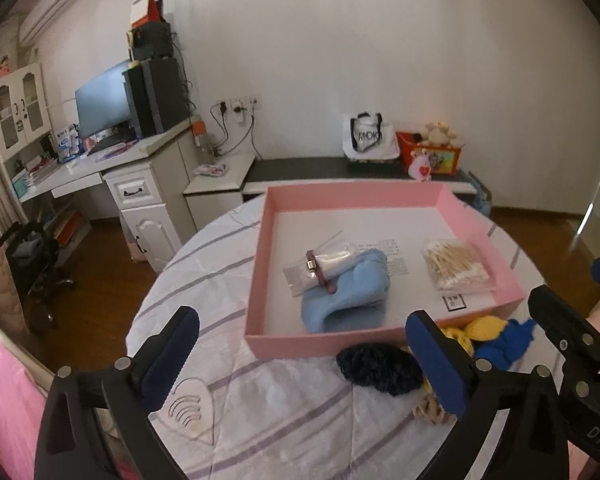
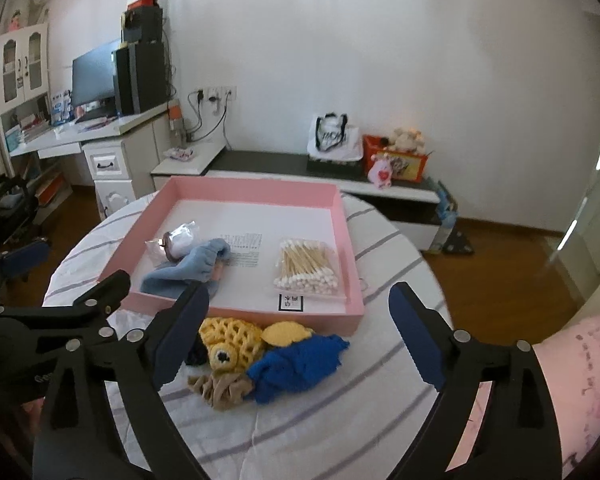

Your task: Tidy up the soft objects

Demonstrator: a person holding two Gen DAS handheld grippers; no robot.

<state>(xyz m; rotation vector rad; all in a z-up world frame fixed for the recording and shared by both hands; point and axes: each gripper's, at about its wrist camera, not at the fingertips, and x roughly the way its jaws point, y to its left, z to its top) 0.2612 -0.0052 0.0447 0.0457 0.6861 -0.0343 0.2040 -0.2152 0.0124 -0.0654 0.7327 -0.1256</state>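
A pink tray (image 1: 256, 280) (image 2: 252, 190) sits on the round table's striped cloth (image 1: 280, 420). In it lie a light blue cloth (image 1: 348, 296) (image 2: 188, 268), a clear bag with a brown strap (image 1: 320, 264) and a pack of cotton swabs (image 1: 456, 266) (image 2: 306, 266). Just in front of the tray are a yellow and blue knitted toy (image 2: 296, 360) (image 1: 488, 326), a dark scrunchie (image 1: 380, 368) and a beige scrunchie (image 2: 220, 390). My left gripper (image 1: 306, 360) is open and empty, above the near left of the pile. My right gripper (image 2: 298, 340) is open over the pile, touching nothing.
A white desk (image 1: 100, 160) with a monitor and a black office chair (image 1: 32, 264) stand to the left. Along the far wall runs a low bench (image 1: 320, 168) with a white bag and a red box. Pink bedding (image 2: 580, 380) lies at the near right.
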